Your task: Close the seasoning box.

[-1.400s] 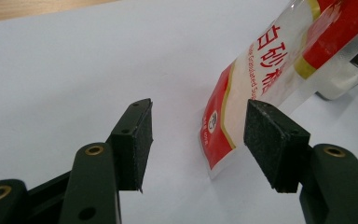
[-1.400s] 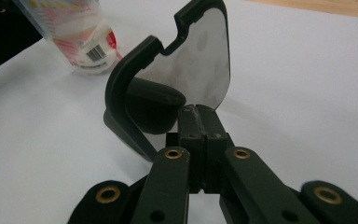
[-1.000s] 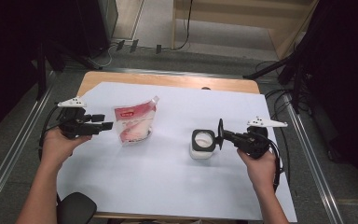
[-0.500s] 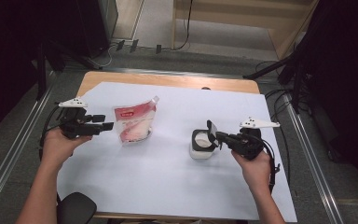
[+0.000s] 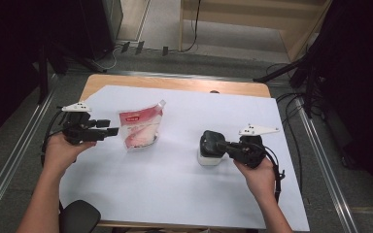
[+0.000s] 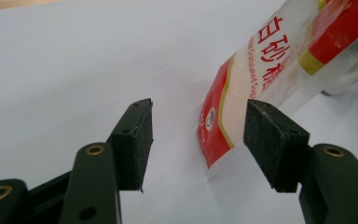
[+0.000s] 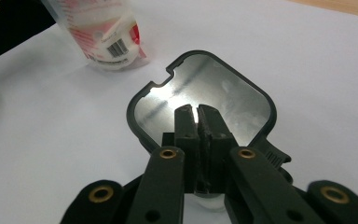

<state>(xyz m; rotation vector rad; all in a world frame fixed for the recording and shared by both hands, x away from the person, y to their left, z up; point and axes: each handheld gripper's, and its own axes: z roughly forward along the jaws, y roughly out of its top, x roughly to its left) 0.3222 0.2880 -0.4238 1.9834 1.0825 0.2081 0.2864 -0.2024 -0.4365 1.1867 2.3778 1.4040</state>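
Right gripper (image 7: 198, 114), jaws nearly pressed together with a thin gap between the pads after just easing apart, holds a dark-rimmed lid (image 7: 200, 100) with a shiny metal face at its near edge, above the white container (image 5: 208, 158) on the white sheet (image 5: 175, 184). Left gripper (image 6: 198, 140), jaws spread and holding nothing, points at the lower corner of a red-and-white sugar pouch (image 6: 261, 79), which stands left of centre, well apart from the container.

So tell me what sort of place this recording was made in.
Probably a lab or studio set up for recording, not a home: a wooden table covered with white paper, metal rails along both sides, cables on the grey floor, dark stands around.
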